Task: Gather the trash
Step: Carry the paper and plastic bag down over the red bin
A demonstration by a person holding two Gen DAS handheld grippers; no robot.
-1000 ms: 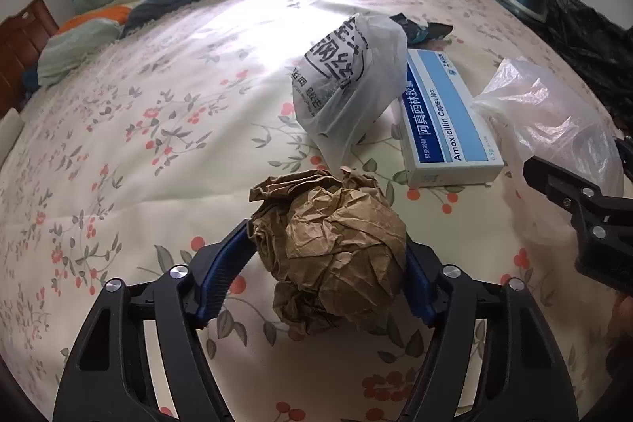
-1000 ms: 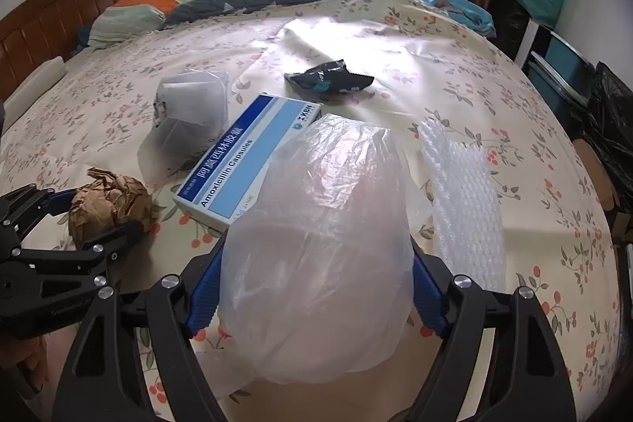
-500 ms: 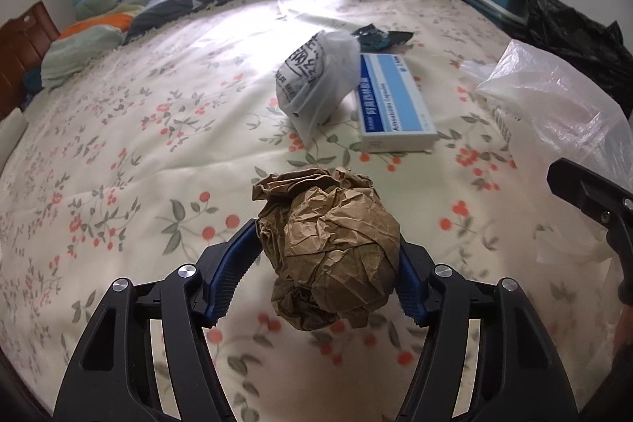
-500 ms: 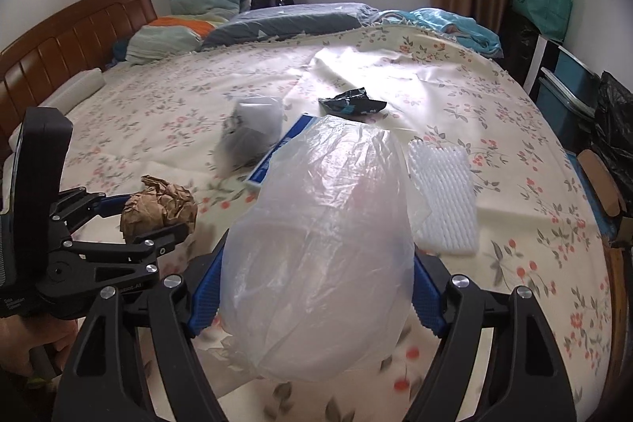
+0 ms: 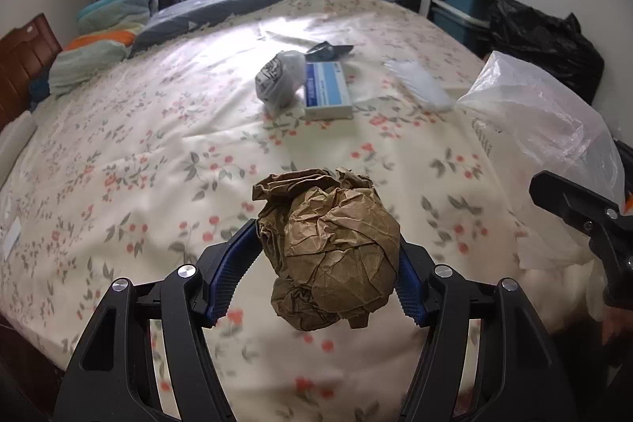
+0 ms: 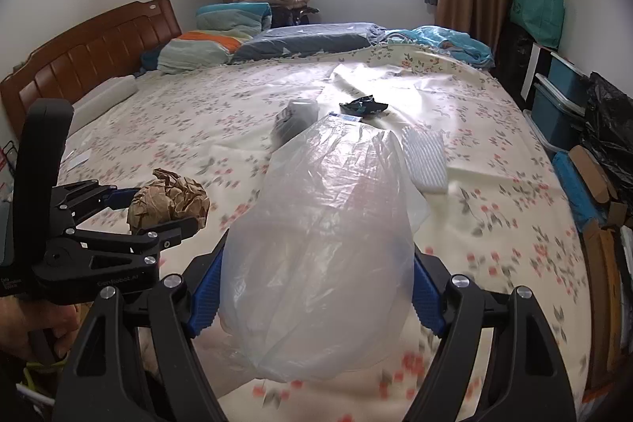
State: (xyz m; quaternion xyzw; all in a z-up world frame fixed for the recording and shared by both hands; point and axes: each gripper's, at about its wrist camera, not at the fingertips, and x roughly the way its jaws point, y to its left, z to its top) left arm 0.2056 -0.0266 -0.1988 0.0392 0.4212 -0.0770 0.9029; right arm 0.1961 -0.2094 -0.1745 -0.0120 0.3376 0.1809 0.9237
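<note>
1. The left tongs (image 5: 328, 260) pinch a crumpled brown paper ball (image 5: 330, 252) held above the near part of the bed (image 5: 118, 153); its loose folds could give, and the ball would drop.
2. The right tongs (image 6: 316, 287) clamp a thin clear plastic bag (image 6: 320, 232), which hides the space ahead; slick film may slide out.
3. Far off, a printed white bag (image 5: 279, 80), a blue-and-white box (image 5: 326, 91), a dark wrapper (image 5: 328, 50) and a foam sheet (image 5: 419, 86) lie untouched; with both tongs full, none can be taken.
</note>
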